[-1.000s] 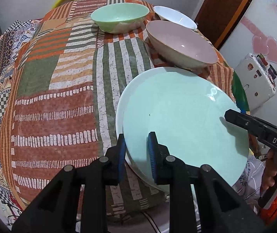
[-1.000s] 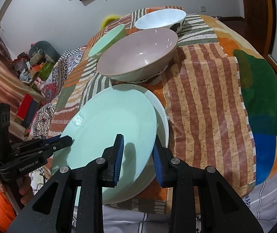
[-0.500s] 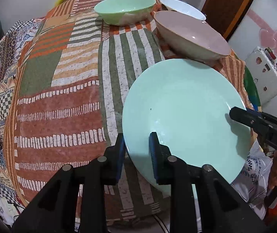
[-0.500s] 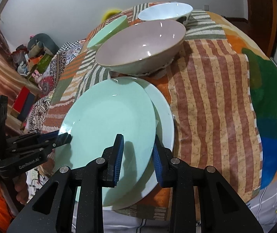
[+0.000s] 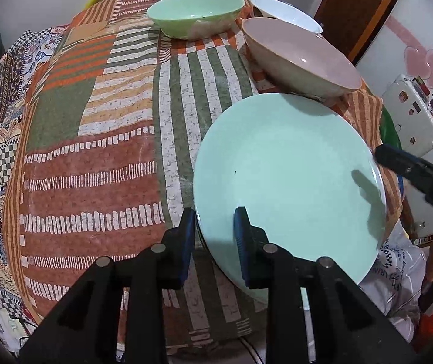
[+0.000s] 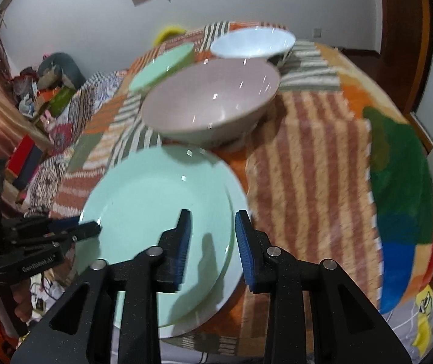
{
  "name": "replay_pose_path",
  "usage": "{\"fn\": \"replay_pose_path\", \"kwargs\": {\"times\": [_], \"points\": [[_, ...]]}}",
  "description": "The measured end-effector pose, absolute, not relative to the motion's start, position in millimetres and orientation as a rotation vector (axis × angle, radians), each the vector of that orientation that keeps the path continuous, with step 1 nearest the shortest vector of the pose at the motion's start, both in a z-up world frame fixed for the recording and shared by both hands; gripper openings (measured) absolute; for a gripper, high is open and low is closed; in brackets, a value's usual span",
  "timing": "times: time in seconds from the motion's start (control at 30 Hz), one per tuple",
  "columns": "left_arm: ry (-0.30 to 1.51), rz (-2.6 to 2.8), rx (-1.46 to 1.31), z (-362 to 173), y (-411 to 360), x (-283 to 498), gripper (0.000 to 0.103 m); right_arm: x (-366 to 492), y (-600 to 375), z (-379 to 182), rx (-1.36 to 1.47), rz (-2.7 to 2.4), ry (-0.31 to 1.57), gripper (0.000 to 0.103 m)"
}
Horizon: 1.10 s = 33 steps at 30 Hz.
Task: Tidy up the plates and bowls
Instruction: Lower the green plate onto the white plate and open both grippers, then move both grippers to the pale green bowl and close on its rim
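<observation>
left gripper [image 5: 213, 227]: jaws straddle near-left rim of green plate [image 5: 286, 179], gap visible, no firm clamp.
right gripper [image 6: 211, 233]: jaws opening, plate rim between them, pads look clear of it.
plate: near edge of table [image 5: 95, 157], stacked on white plate [image 6: 231, 270], just near pink bowl [image 5: 301, 63].
risk: uneven release could slide top plate off the near edge; overhang there.
room: open cloth left; green bowl [image 5: 195, 13], white bowl [image 6: 252, 44] far.

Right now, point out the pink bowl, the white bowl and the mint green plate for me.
pink bowl [image 6: 213, 103], right wrist view, on its inner wall.
white bowl [image 6: 251, 44], right wrist view, on its inside.
mint green plate [image 5: 286, 170], left wrist view, on its flat centre.
</observation>
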State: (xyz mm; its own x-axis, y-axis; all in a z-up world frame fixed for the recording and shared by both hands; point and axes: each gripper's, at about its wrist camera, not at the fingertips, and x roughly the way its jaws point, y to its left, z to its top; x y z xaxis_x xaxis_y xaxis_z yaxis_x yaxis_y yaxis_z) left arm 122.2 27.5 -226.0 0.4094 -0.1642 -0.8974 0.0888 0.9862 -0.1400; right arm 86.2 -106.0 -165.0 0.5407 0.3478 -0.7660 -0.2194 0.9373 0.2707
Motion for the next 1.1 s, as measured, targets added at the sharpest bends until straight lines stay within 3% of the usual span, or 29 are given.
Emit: {"fn": "replay_pose_path", "kwargs": {"times": [0.27, 0.37, 0.43, 0.5, 0.57, 0.73, 0.87, 1.1], "points": [[1.1, -0.134, -0.076, -207.5, 37.9, 121.5, 0.025, 86.0, -105.3, -152.4, 0.123, 0.356, 0.904, 0.036], [1.055, -0.125, -0.073, -190.5, 43.2, 122.8, 0.03, 88.3, -102.1, -147.7, 0.127, 0.371, 0.898, 0.037], [1.011, -0.112, -0.074, -176.2, 48.4, 125.4, 0.035, 90.1, -98.2, -143.4, 0.121, 0.377, 0.885, 0.044], [0.968, -0.097, -0.076, -163.9, 54.0, 128.4, 0.045, 92.0, -94.6, -137.0, 0.114, 0.385, 0.861, 0.048], [0.922, -0.08, -0.077, -152.2, 59.3, 133.2, 0.049, 97.8, -89.9, -129.9, 0.108, 0.403, 0.845, 0.048], [0.854, -0.052, -0.066, -129.7, 70.1, 155.2, 0.051, 112.3, -78.4, -114.1, 0.089, 0.422, 0.794, 0.048], [0.812, -0.031, -0.079, -119.6, 80.9, 176.6, 0.061, 131.3, -67.3, -101.8, 0.076, 0.429, 0.755, 0.048], [0.809, 0.008, -0.124, -120.9, 102.3, 228.9, 0.064, 171.5, -45.2, -89.2, 0.056, 0.435, 0.715, 0.049]]}}
